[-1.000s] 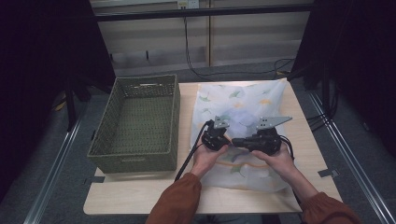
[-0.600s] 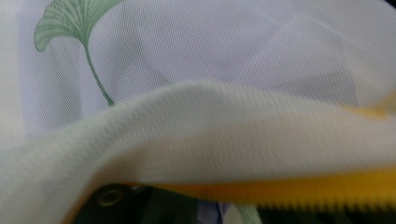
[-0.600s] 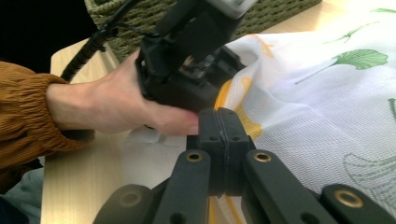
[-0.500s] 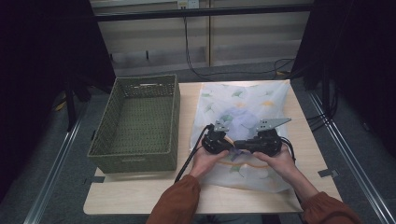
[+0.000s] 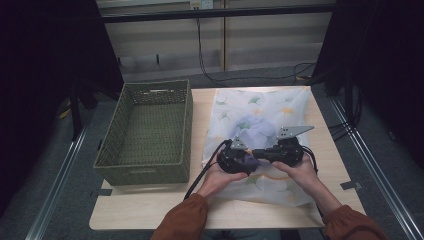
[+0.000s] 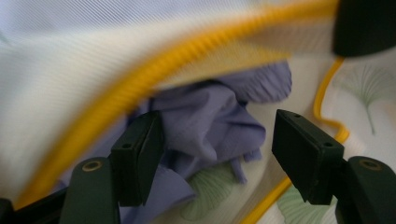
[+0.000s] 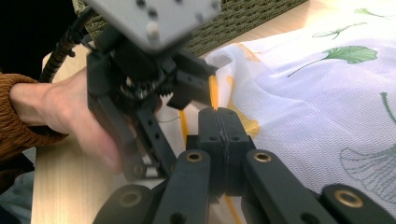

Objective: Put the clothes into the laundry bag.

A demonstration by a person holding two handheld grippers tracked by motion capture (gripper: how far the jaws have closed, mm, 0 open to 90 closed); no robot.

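A: Where is the mesh laundry bag?

B: It lies flat on the table, just beside the woven basket, on the basket's right in the high view. It is white with green leaf prints and a yellow trim.

A: And the grippers?

B: Both sit at the bag's near end, close together. The left gripper is at the bag's edge nearest the basket; the right gripper is just beside it, farther from the basket.

A: How do the left jaws stand?

B: Wide apart, in the left gripper view. Between them lies a purple cloth, crumpled, under the bag's lifted, yellow-trimmed edge. One finger touches the cloth; the jaws are not closed on it.

A: The right gripper?

B: Its jaws are pressed fully together in the right gripper view, at the bag's yellow-trimmed edge. I cannot tell for sure whether fabric is pinched between them.

A: Anything in the basket?

B: Its inside looks bare in the high view.
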